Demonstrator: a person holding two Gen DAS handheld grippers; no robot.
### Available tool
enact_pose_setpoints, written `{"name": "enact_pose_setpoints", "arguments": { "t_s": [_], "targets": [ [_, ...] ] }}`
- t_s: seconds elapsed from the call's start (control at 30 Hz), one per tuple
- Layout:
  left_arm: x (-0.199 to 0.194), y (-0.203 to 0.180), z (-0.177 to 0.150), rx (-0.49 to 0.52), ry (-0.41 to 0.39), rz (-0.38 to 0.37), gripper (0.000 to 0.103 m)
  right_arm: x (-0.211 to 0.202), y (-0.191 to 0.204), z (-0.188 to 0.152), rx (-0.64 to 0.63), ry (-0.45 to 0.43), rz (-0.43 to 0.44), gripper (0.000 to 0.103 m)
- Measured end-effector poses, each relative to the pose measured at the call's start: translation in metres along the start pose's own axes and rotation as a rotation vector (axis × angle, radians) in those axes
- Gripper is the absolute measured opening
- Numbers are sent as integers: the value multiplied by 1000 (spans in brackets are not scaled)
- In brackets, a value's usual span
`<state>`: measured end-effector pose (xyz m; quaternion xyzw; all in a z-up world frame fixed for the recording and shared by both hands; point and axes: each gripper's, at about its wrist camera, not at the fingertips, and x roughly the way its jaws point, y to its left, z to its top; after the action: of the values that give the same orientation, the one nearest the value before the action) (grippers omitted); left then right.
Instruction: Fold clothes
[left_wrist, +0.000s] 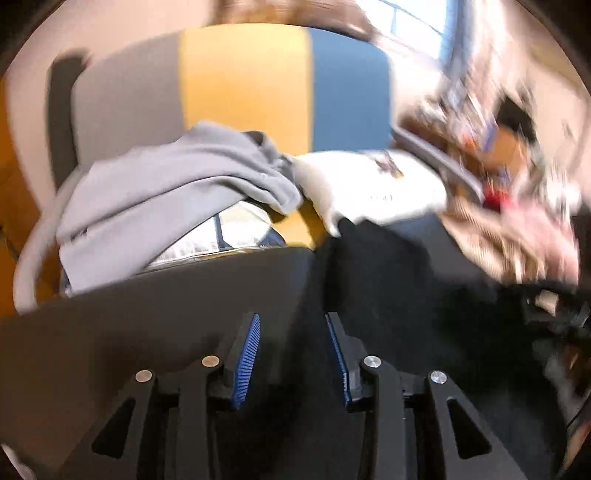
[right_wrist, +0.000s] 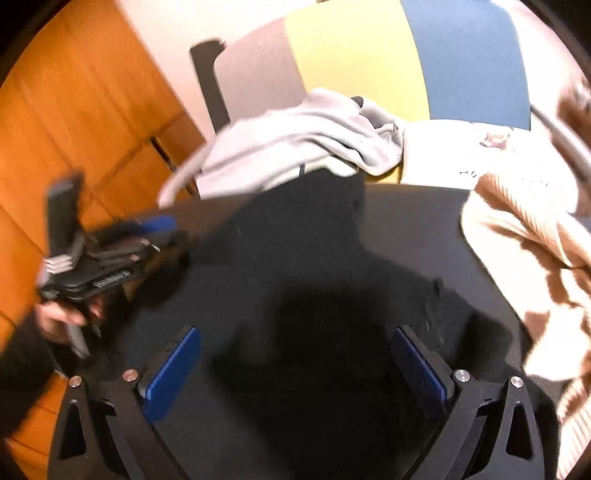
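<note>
A black garment (left_wrist: 388, 280) lies spread on a dark table (left_wrist: 147, 314); its left edge runs as a fold line toward my left gripper (left_wrist: 292, 321). That gripper is open, its blue pads (left_wrist: 245, 362) a hand's width apart over the garment's edge, and I see nothing clamped between them. In the right wrist view the black garment (right_wrist: 295, 258) fills the middle. My right gripper (right_wrist: 295, 332) hovers over it wide open. The left gripper (right_wrist: 162, 230) shows blurred at the table's left edge, held by a person's hand (right_wrist: 62, 317).
Behind the table stands a seat with grey, yellow and blue panels (left_wrist: 243, 81). On it lie a grey hoodie (left_wrist: 166, 184) and a white printed shirt (left_wrist: 376, 184). A beige ribbed knit (right_wrist: 535, 258) lies on the table's right side. Orange wood panelling (right_wrist: 74, 129) is at the left.
</note>
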<state>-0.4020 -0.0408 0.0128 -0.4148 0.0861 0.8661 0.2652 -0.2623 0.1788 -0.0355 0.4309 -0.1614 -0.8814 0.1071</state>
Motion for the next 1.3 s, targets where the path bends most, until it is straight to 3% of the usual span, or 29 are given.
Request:
{"name": "enact_pose_setpoints", "arguments": {
  "t_s": [0.1,0.17,0.27,0.33,0.43,0.57,0.63,0.7,0.73,0.77,0.9,1.0,1.1,1.17,1.23,1.3],
  "targets": [
    [18,8,15,32,38,29,36,12,-9,28,6,-21,-68,97],
    [33,5,21,76,75,7,36,29,-17,45,18,1,-94,74],
    [55,-6,31,148,108,0,36,57,-33,68,45,47,-107,58],
    [70,-11,37,162,139,-44,37,67,-42,75,47,72,-121,58],
    [85,-17,38,178,159,-50,38,85,-48,90,83,82,-92,58],
    [93,-32,35,218,181,-121,37,95,-40,102,32,78,-113,58],
    [96,-41,34,251,175,-89,36,102,-30,102,-36,86,-153,58],
    [96,-44,34,242,166,-75,21,103,-25,102,-69,79,-181,48],
    [95,-42,35,208,164,-86,4,102,-23,102,-76,72,-191,30],
    [92,-40,36,172,152,-86,3,100,-21,102,-83,64,-201,11],
    [64,-23,32,38,8,-24,3,94,-15,101,-108,31,-243,9],
    [54,-5,29,-62,-50,49,3,79,-16,95,-102,-28,-283,8],
    [70,6,25,-115,3,111,3,78,-19,93,-83,-35,-293,5],
    [79,13,23,-151,36,150,10,78,-21,92,-70,-39,-299,5],
    [71,23,22,-211,18,142,22,77,-23,91,-57,-44,-306,6],
    [55,30,20,-261,-5,156,23,76,-25,89,-44,-48,-312,18]
  ]
}}
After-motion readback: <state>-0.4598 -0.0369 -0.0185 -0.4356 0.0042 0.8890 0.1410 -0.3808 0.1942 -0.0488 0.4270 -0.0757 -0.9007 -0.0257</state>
